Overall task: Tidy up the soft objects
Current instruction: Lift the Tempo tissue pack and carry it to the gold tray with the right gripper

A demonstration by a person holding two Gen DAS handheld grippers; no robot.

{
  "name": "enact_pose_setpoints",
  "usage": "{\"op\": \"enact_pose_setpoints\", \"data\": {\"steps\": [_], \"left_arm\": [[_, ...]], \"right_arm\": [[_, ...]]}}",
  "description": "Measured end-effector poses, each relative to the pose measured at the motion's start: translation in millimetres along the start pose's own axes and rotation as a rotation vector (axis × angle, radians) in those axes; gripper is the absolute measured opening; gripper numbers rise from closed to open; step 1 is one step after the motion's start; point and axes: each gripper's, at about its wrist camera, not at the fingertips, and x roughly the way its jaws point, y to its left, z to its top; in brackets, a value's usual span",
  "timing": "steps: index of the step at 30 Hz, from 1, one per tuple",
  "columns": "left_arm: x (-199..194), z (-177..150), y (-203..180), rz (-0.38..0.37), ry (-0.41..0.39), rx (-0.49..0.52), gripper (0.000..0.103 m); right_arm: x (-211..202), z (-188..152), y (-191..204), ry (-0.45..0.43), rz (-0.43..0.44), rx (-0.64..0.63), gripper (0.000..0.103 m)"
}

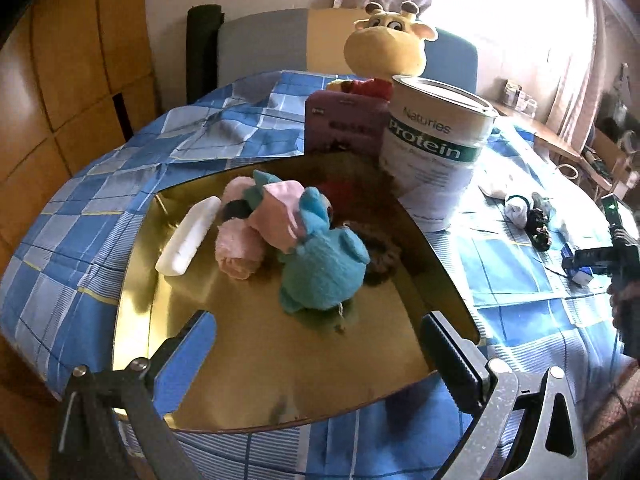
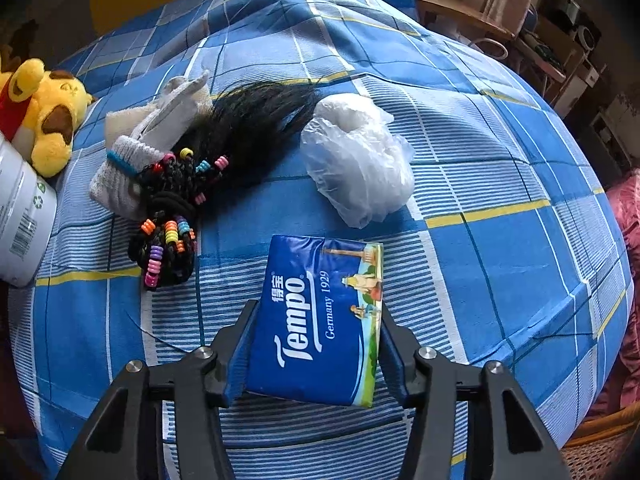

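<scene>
Tissues (image 2: 320, 320), a blue Tempo pack, sit clamped between the fingers of the right tool (image 2: 316, 350) at the lower centre of the right wrist frame, just above the blue checked cloth (image 2: 500, 184) that covers the desk. Beyond the pack, at mid-frame, lie a crumpled plastic bag (image 2: 358, 160), a black hairpiece (image 2: 248, 128) with coloured beads, and a grey sock (image 2: 124, 176) touching its left side. A yellow plush (image 2: 48, 116) rests at the left edge, beside a white can (image 2: 20, 216).

In the left wrist frame, the left tool (image 1: 316, 344) hangs wide open and holds nothing, its fingers at the bottom corners over the near end of a gold tray (image 1: 224, 380). Piled at the tray's centre are a teal plush (image 1: 320, 268), a pink cloth (image 1: 280, 212) and a rolled pink towel (image 1: 238, 252); a white bar (image 1: 188, 236) lies just to their left. Behind the tray, at upper centre, stand a purple box (image 1: 344, 128) and the can, labelled Protein, with a giraffe plush (image 1: 388, 40) behind them.
</scene>
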Motion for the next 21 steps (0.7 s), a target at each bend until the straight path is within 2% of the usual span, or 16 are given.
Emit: {"op": "enact_pose_setpoints", "data": {"steps": [7,13,17,21], "left_arm": [[3.1,0.2,0.0,-0.014,-0.003,0.015,0.103],[9.0,0.1,2.0,-0.025,0.013,0.012,0.103],[11.1,-0.1,2.4,-0.035,0.016,0.015,0.103],[12.4,-1.6,1.9,-0.046,0.019,0.025,0.103]], "right_arm": [[-12.8,3.9,-15.1,0.003,0.01,0.044,0.055],[-47.7,19.5,-19.6,-0.061,0.011,0.042,0.055],[-68.0,45.6,-10.3,-0.096,0.01,0.02,0.055],[-79.6,86.5,14.9,-0.11,-0.022,-0.014,0.055]]}}
